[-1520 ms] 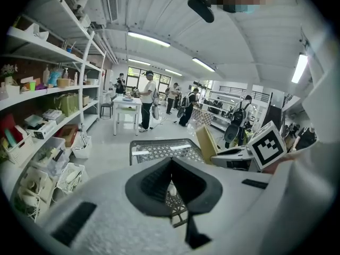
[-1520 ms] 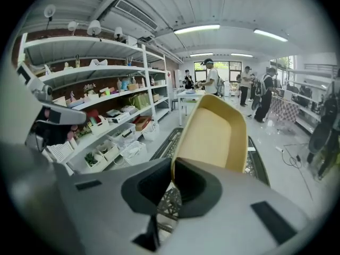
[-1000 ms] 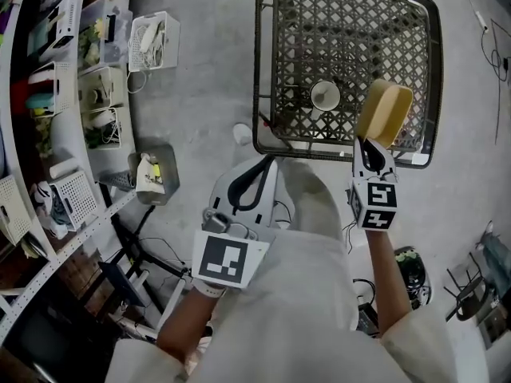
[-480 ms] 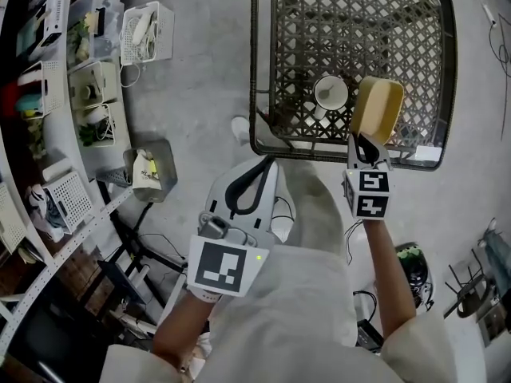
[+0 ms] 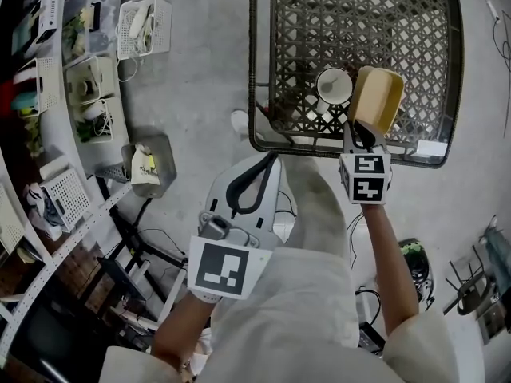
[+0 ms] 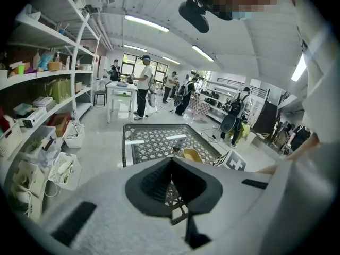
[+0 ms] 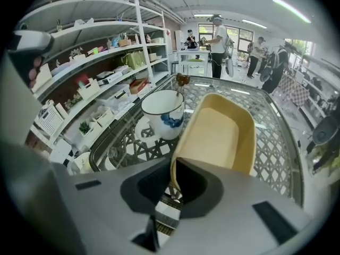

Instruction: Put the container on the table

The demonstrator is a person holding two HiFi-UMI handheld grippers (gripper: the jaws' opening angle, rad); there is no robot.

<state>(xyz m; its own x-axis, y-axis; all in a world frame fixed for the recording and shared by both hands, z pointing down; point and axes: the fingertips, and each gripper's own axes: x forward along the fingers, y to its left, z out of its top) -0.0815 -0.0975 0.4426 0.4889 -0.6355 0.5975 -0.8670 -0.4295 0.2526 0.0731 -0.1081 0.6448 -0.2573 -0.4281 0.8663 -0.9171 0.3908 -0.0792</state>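
Two grippers show here. The right gripper is pinching the thin rim of the yellow container, with its jaws squeezed tight on it. The container hangs tipped in the air over the lattice table. It is just beside the white mug, and I cannot tell if the two touch. It does not look set down yet.

A second ago the container was a bit farther from the mug, and the right gripper was farther back from the table's near edge. Now both have gone further in over the table.

The left gripper has hardly moved. It sits low by the person's body, with its jaws pressed together and nothing in them.

I think the carrying is nearly done. What is left is to bring the container down flat on the table and let go. It should come down gently so it does not bump the mug.
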